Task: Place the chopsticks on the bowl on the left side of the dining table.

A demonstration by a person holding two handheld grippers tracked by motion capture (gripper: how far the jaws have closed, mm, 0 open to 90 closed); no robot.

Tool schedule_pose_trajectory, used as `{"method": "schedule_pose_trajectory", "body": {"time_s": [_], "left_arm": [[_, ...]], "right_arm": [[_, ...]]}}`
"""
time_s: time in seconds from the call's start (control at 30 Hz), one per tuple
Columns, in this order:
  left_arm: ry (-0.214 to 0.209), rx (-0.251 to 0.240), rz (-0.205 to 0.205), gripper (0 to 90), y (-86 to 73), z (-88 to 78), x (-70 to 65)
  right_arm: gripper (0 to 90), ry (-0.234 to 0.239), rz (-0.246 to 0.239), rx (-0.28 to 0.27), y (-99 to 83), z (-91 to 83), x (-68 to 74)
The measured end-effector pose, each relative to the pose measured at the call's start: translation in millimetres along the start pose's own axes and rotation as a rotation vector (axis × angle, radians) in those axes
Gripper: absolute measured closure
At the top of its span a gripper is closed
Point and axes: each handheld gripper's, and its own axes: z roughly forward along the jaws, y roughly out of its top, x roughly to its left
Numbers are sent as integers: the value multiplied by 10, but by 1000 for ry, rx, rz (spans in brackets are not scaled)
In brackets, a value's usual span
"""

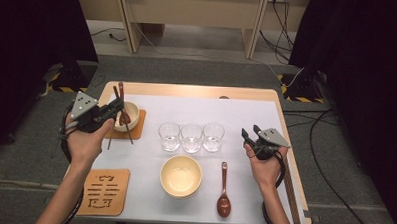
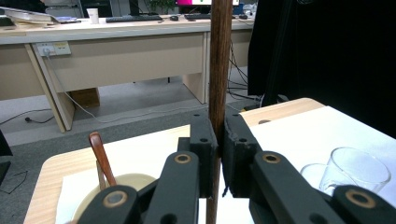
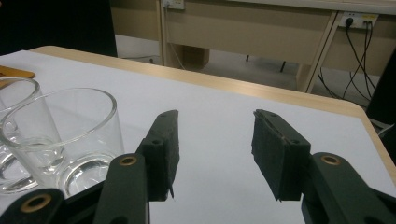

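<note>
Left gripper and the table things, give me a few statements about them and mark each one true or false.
1. The left gripper is shut on a chopstick. True.
2. The right gripper holds a glass. False: its jaws stand open with nothing between them.
3. Three glasses stand in a row. True.
4. The spoon lies inside the large bowl. False: it lies on the table beside that bowl.

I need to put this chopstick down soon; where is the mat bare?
Bare mat lies behind the glasses, and between the glasses and the right gripper. Crowded: the left bowl on its coaster, where the left gripper holds the chopstick.
</note>
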Motion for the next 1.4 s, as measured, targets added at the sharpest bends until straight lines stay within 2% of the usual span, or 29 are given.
{"method": "schedule_pose_trajectory", "body": {"time_s": [0.67,1.17,1.4], "left_arm": [[13,32,-10,830,-177,-278,78],[25,55,-6,830,-213,-490,124],[37,55,-17,830,-277,-615,159]], "right_arm": [[515,-6,8,-2,-4,-12,-23],[513,-9,0,4,-7,1,-18],[513,-9,11,5,-13,-7,-37]]}}
